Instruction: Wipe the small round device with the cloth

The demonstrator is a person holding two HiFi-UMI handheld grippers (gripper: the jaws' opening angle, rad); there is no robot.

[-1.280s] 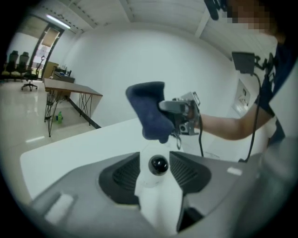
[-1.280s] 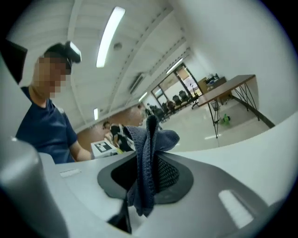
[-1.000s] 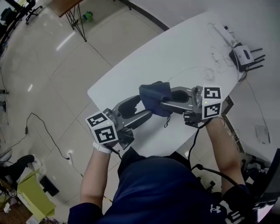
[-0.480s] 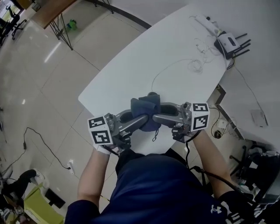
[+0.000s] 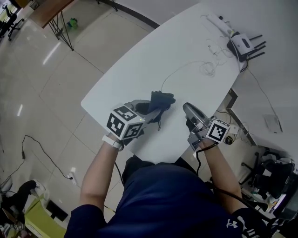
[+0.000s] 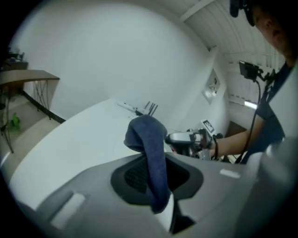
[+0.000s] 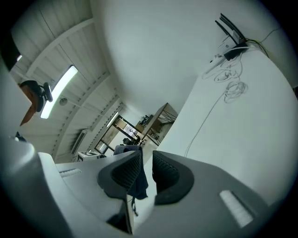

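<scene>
Left gripper (image 6: 154, 175) jaws have just been closing and now pinch the cloth (image 5: 160, 101) over the table (image 5: 195, 56). Right gripper (image 7: 146, 169) jaws sit slightly apart, empty. Small round device shows in no view, so the wipe may miss it.

Glossy pale tiled floor (image 5: 51, 88); white oval table (image 5: 186, 51); wooden desk (image 5: 46, 10) top left; ceiling strip light (image 7: 58, 90) lit.

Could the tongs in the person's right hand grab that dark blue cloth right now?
Probably yes. The right tongs are empty, jaws slightly apart, with only bare table between them and the cloth. But the left tongs have just been closing and pinch it, leaving one end sticking out free.
</scene>
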